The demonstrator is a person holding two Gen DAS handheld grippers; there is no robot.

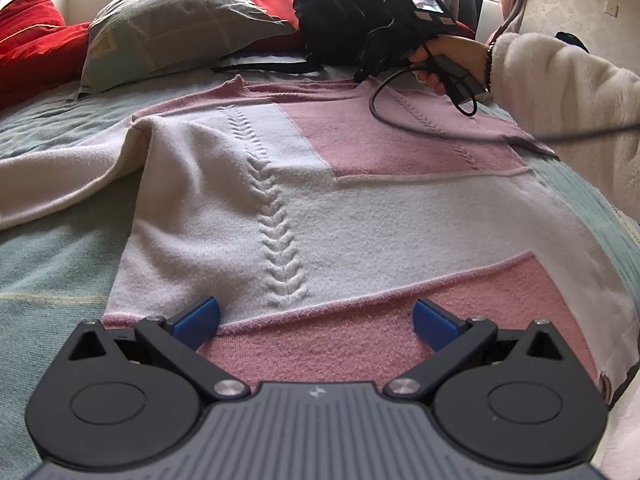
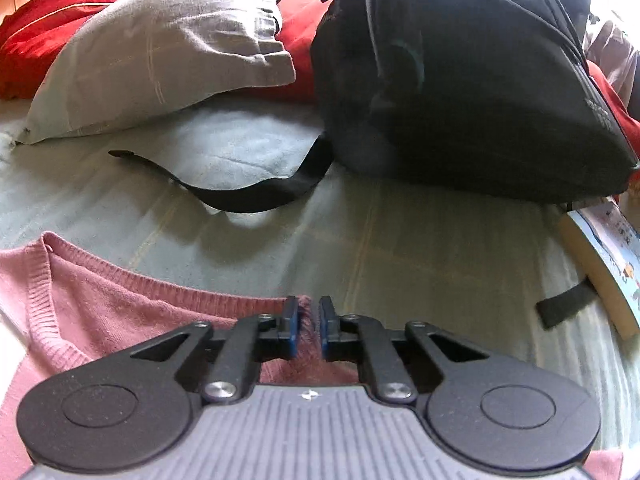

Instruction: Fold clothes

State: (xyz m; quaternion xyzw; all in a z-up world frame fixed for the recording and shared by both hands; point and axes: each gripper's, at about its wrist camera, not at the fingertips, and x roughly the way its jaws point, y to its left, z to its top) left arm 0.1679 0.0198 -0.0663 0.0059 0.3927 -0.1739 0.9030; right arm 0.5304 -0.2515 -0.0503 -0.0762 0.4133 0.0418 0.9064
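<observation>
The right gripper (image 2: 308,328) has its blue pads nearly together, pinching a ridge of pink knit at the shoulder edge of the sweater (image 2: 120,312), close to the ribbed neckline. Seen from the left wrist view, the same tool (image 1: 362,74) is carried by a hand (image 1: 444,60) coming out of a fluffy cream sleeve (image 1: 560,96), with a small lit screen on its back and a black cable looping down over the garment. The left gripper (image 1: 316,320) has its jaws spread wide, the blue fingertips (image 1: 200,320) standing well apart over the pink band at the near end of the sweater (image 1: 360,216); nothing is held between them, and whether the tips touch the knit cannot be told. The sweater lies spread flat on a pale green bedspread (image 1: 48,248), in blocks of white and pink with a braided cable pattern running along its length, one white sleeve trailing off to the left. Beyond its neckline, a black backpack (image 2: 460,80) sits on the bed, its strap (image 2: 256,196) curling across the cover toward a grey pillow (image 2: 160,52). Red cushions (image 2: 60,12) lie behind the pillow. To the right of the backpack, a book with a colourful cover (image 2: 608,252) rests on the bedspread, partly under the bag's edge.
</observation>
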